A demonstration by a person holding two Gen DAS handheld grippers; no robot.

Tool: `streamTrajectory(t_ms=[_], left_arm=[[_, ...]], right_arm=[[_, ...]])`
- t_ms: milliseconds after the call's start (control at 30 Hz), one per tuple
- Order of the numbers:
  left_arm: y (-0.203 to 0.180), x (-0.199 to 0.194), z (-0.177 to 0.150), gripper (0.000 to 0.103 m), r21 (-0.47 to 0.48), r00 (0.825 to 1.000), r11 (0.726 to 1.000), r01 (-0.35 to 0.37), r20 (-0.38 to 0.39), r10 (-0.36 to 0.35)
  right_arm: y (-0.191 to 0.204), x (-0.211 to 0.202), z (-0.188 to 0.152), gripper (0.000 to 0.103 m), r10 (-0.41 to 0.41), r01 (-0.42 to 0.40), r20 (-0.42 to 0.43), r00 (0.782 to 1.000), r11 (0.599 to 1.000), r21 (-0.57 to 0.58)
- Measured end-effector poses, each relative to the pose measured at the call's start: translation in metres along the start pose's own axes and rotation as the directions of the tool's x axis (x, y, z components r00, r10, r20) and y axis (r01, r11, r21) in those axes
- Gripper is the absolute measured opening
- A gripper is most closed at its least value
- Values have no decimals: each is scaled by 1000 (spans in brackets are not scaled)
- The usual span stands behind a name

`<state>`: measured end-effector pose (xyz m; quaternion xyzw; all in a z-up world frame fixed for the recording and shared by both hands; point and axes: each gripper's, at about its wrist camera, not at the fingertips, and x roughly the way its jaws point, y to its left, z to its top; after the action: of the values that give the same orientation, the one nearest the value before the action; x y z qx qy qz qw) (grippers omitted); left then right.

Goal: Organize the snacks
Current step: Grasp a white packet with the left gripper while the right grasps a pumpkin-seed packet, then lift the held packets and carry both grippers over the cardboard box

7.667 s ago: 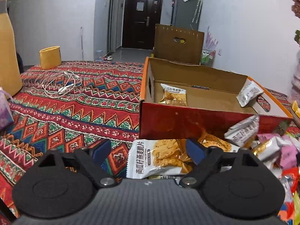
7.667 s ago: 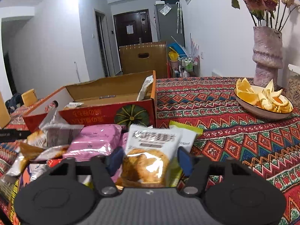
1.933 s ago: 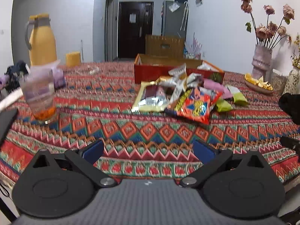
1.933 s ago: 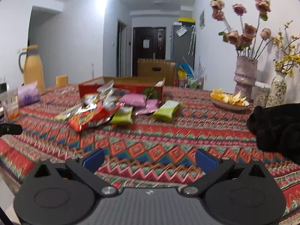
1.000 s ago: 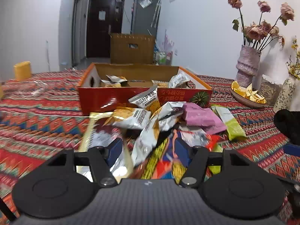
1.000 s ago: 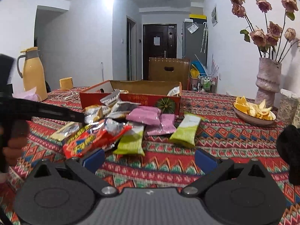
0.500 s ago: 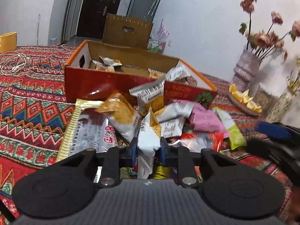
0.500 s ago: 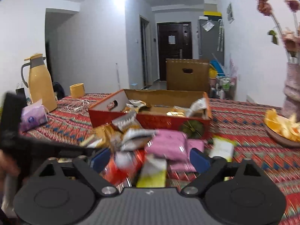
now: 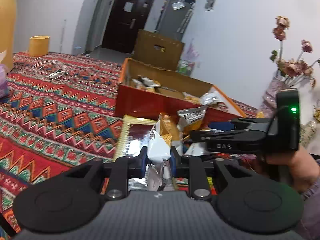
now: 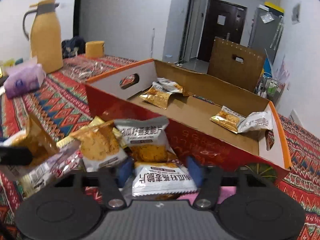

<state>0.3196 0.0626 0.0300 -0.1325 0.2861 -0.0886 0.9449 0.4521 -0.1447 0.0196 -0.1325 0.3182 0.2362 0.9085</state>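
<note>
Squarely at twelve o'clock in the right wrist view sits the red cardboard box with orange rim and brown inside (image 10: 200, 140), open-topped, with an oval hand-hole in each short end. It holds five packets that show: two gold and white wafer packets (image 10: 160, 94) overlapping at the box's ten o'clock end, a gold-foil packet (image 10: 227, 119) beside a white-and-grey crumpled packet (image 10: 255, 123) at the two o'clock end (this last one leans on the end wall).

Against the box's near wall lies the loose heap of snack packets (image 10: 112, 144). The right gripper (image 10: 159, 170) has its blue-padded jaws spread on either side of a white oat-crisp packet with dark printed characters (image 10: 163, 180); the gap between pads and packet is too small to judge, so I cannot tell whether they grip it. The left gripper (image 9: 159, 158) has its jaws closed on a white and gold snack packet standing on edge (image 9: 159, 144), at the near edge of the heap, with a flat dark packet with gold striped border (image 9: 130, 138) just beside it at eleven o'clock.

Everything rests on a red woven tablecloth with zigzag and diamond pattern (image 9: 50, 116). At ten o'clock of the right view stand a tall mustard-yellow thermos jug with grey handle (image 10: 45, 34), a purple tissue pack (image 10: 24, 80) and a small yellow cylinder cup (image 10: 95, 49). Beyond the table stand a brown cardboard carton with a handle slot (image 10: 236, 64), a dark door (image 10: 222, 28) and white walls; a pale vase of dried roses (image 9: 288, 74) stands at two o'clock in the left view.
</note>
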Motion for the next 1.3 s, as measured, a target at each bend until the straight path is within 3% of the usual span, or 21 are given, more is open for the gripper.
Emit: streamTrajectory(t_ms=[167, 367, 467, 600, 900, 1133, 1300], left_arm=[[-1, -1, -2, 22, -8, 1000, 1000, -16, -15, 15], [-21, -25, -8, 22, 35, 1000, 999, 0, 8, -1], [-35, -39, -16, 22, 58, 1000, 998, 23, 3, -24], [-56, -47, -33, 22, 102, 998, 994, 44, -40, -40], [-97, -72, -55, 22, 183, 997, 981, 62, -52, -53], [-113, -79, -56, 22, 213, 999, 976, 42, -34, -35], [-114, -75, -30, 22, 231, 998, 972, 54, 0, -56]], right_arm=[[11, -14, -7, 40, -7, 7, 2, 1000, 1000, -1], [13, -83, -30, 40, -45, 38, 97, 994, 997, 70], [7, -127, -55, 40, -72, 51, 140, 988, 988, 143], [0, -166, -92, 40, -129, 100, 128, 983, 972, 214], [-12, -216, -160, 40, -176, 131, 120, 977, 941, 313], [-17, -228, -170, 40, -179, 120, 158, 971, 938, 325], [-22, -226, -155, 40, -161, 95, 199, 967, 947, 306]])
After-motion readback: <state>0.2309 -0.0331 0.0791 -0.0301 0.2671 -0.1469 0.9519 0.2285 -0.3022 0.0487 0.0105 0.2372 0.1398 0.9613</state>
